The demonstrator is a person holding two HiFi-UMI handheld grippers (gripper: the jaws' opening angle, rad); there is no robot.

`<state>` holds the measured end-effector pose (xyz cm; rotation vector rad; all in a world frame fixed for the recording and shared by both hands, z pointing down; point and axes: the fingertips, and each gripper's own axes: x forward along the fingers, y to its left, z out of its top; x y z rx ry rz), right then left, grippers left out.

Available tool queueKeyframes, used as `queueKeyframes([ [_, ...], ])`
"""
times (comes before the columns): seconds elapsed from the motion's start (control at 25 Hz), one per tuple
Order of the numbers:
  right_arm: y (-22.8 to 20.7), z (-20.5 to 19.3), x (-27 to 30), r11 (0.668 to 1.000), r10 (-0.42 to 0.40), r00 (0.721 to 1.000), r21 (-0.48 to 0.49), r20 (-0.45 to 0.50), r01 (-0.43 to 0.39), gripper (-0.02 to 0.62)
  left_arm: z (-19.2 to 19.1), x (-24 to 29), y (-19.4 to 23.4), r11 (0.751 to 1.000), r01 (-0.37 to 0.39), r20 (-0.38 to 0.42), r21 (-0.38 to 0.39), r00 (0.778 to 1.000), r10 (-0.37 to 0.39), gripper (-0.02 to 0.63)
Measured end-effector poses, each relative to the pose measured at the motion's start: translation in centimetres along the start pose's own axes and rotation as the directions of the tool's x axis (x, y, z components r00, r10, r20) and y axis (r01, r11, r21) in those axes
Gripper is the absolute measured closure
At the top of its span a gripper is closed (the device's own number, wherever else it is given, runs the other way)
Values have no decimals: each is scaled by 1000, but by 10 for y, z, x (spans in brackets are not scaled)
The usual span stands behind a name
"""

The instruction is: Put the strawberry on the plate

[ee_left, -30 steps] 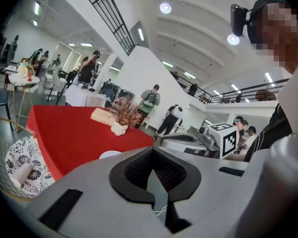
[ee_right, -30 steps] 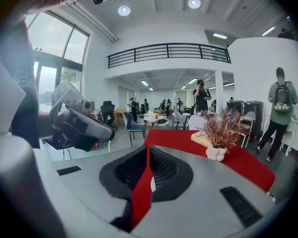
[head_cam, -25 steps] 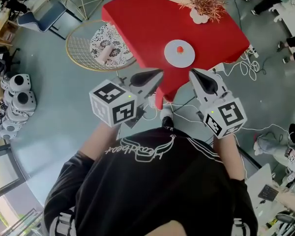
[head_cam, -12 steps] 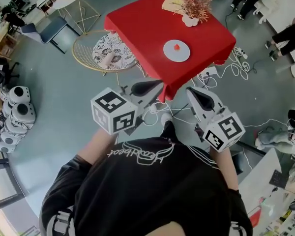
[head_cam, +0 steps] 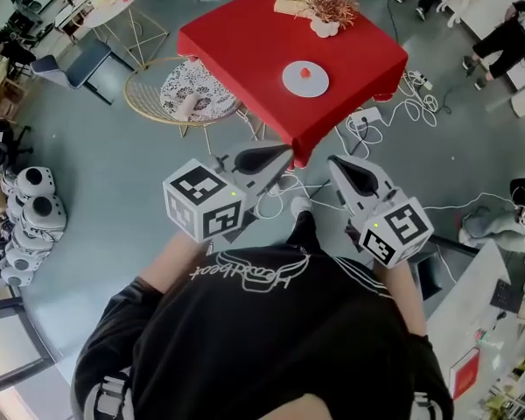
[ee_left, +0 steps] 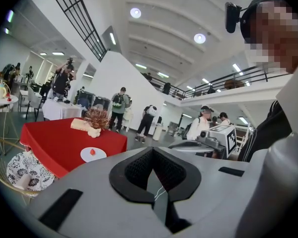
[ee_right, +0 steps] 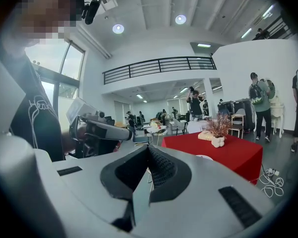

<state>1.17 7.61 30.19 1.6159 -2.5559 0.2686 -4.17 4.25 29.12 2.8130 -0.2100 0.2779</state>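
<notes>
With the strawberry on the plate, the left gripper and right gripper are held pressed together, empty, well away, seemingly finished.

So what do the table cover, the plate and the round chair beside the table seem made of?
Table cover: matte red fabric; it drapes over the edges and hangs at the corners. Plate: smooth, pale, evenly round, ceramic or plastic, too distant to tell. Round chair: thin gold wire, probably metal, holding a black-and-white patterned cushion, likely fabric.
</notes>
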Motion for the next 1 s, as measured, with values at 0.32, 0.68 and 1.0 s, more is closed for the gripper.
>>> queueKeyframes([
  [0.32, 1, -8, -4, 1000, -16, 1000, -2, -6, 16, 588, -8, 2, -5, 1000, 10, -7, 2, 1000, -10, 600],
  [0.68, 0, -12, -5, 1000, -27, 1000, 6, -14, 27, 588, -13, 3, -5, 1000, 17, -11, -7, 1000, -17, 600],
  [1.0, 1, -14, -5, 1000, -27, 999, 12, -19, 27, 588, -14, 5, -5, 1000, 21, -14, -13, 1000, -21, 600],
])
